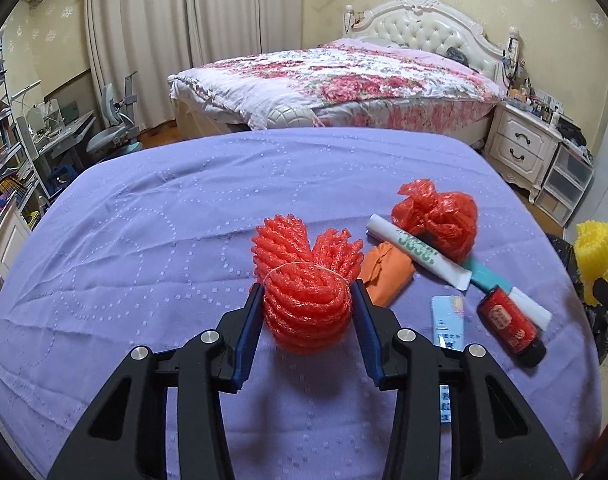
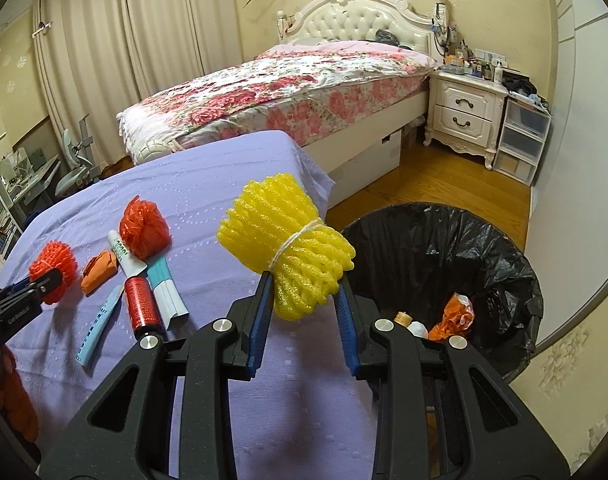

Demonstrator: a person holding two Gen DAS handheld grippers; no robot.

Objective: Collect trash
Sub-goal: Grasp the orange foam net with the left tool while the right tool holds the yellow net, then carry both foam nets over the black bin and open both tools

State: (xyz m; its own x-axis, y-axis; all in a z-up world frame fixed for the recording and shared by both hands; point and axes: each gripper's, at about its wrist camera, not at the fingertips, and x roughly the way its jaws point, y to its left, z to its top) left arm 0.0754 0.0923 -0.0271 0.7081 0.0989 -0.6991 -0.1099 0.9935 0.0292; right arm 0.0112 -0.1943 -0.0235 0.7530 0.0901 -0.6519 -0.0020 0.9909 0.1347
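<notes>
Lying on the purple tablecloth [image 1: 144, 216], the red foam net bundle [image 1: 304, 280] sits between the jaws of the left gripper [image 1: 307, 300]; its long axis runs away from the camera, the flared end farthest off and a thin string tied round its waist. Whether the pads actually press on it cannot be told — narrow gaps seem to show on both sides. The right gripper [image 2: 304, 284] is clamped on a yellow foam net bundle [image 2: 288, 244], held off the table with its long axis tilted up and to the left, a white string round the middle. Just right of it stands a bin lined with a black bag [image 2: 483, 248], some scraps at the bottom. On the cloth near the red bundle lie a crumpled red plastic bag [image 1: 435, 216], a white tube [image 1: 415, 252], an orange wrapper [image 1: 387, 272], a small red bottle [image 1: 507, 328] and a pale blue packet [image 1: 447, 320]. Beyond the table — a bed [image 1: 343, 76] with a floral cover, a white nightstand [image 2: 463, 112], cream curtains [image 1: 164, 20] and wooden floor [image 2: 443, 180].
</notes>
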